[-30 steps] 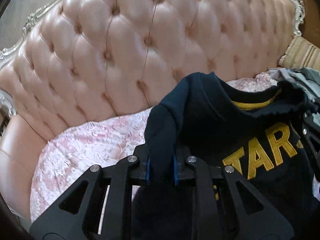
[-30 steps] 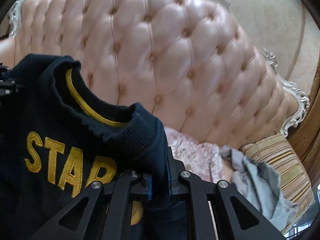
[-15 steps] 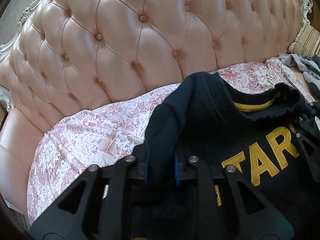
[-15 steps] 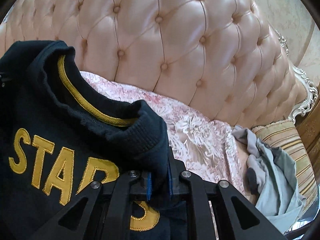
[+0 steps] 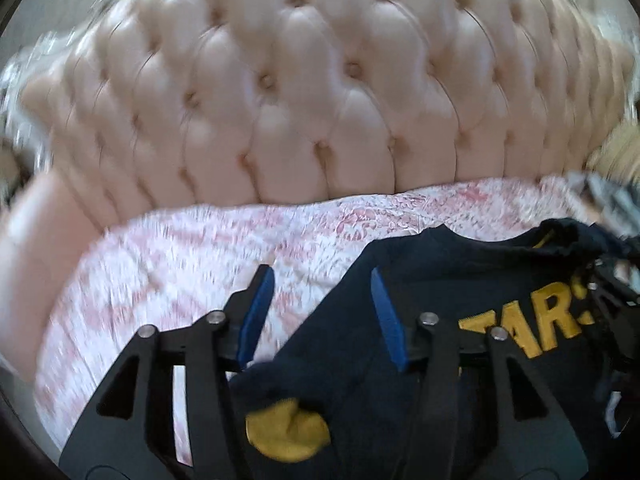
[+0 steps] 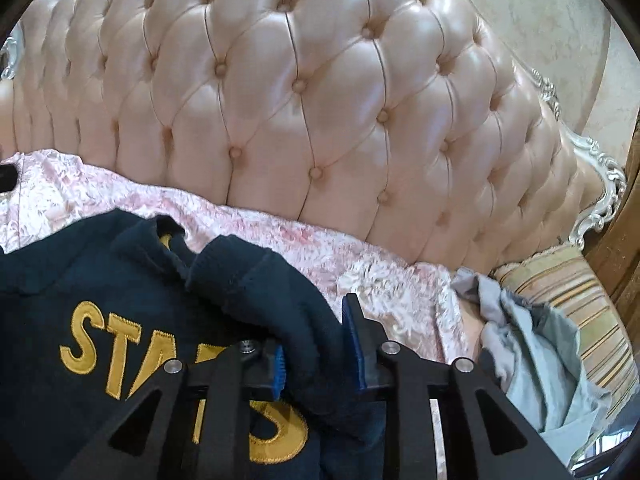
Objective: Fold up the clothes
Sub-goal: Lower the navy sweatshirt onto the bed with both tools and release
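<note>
Opening over the seat, my left gripper [image 5: 322,312] has its blue pads [image 5: 256,312] spread well apart in the lower middle of the left wrist view; the navy sweater [image 5: 420,304] lies under the right-hand pad and runs off to the lower right of the frame, with no pad pressing on it; its yellow letters [image 5: 536,328] sit at the right, and a yellow patch shows at the bottom centre between the fingers; the picture is blurred.

My right gripper [image 6: 318,344] is also opening, its jaws parted in the lower middle of the right wrist view; a thick fold of the navy sweater [image 6: 120,280] near the collar lies between them, resting against the left pad, while the right pad [image 6: 354,344] stands clear of the cloth; the garment fills the lower left of that frame.

Under the sweater is the pink floral seat cover [image 6: 304,240]; the tufted pink sofa back [image 6: 320,100] takes up the upper half of both views; grey clothes [image 6: 532,360] are heaped at the lower right, lying against a striped cushion [image 6: 592,320].
</note>
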A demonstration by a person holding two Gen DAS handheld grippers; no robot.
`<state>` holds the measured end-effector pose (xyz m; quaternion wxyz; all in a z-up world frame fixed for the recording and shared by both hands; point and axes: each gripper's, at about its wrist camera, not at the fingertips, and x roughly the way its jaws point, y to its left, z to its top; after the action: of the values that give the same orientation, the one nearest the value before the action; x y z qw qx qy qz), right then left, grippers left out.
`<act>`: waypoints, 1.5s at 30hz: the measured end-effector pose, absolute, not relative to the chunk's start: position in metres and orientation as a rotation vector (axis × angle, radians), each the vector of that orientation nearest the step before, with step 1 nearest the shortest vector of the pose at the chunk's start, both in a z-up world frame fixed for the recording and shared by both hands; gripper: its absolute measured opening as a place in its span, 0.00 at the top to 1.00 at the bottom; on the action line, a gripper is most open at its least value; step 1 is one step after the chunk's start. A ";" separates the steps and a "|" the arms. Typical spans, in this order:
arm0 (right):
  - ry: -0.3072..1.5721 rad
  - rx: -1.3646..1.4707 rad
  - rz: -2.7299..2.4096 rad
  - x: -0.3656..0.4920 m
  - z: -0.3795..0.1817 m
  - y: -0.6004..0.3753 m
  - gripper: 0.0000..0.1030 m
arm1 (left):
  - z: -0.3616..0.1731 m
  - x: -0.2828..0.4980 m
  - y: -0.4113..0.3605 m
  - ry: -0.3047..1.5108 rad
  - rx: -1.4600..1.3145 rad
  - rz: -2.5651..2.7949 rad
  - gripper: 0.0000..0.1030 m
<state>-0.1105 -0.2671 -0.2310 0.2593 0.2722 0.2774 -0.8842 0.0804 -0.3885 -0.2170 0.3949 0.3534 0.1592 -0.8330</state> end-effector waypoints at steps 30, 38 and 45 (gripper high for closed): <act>0.475 1.201 -2.220 0.034 -0.224 -0.078 0.25 | -0.314 0.205 -0.304 1.075 1.049 -2.133 0.93; 0.479 1.205 -2.107 0.065 -0.240 -0.088 0.26 | -0.314 0.221 -0.295 0.995 1.089 -2.102 0.58; 0.655 1.029 -2.084 0.106 -0.232 -0.103 0.85 | -0.336 0.262 -0.251 1.174 1.070 -2.062 0.45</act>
<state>0.1058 -0.1028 -0.2318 0.3553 0.3983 0.2536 -0.8067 0.2620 -0.2506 -0.3364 0.2661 0.3962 0.4348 -0.7636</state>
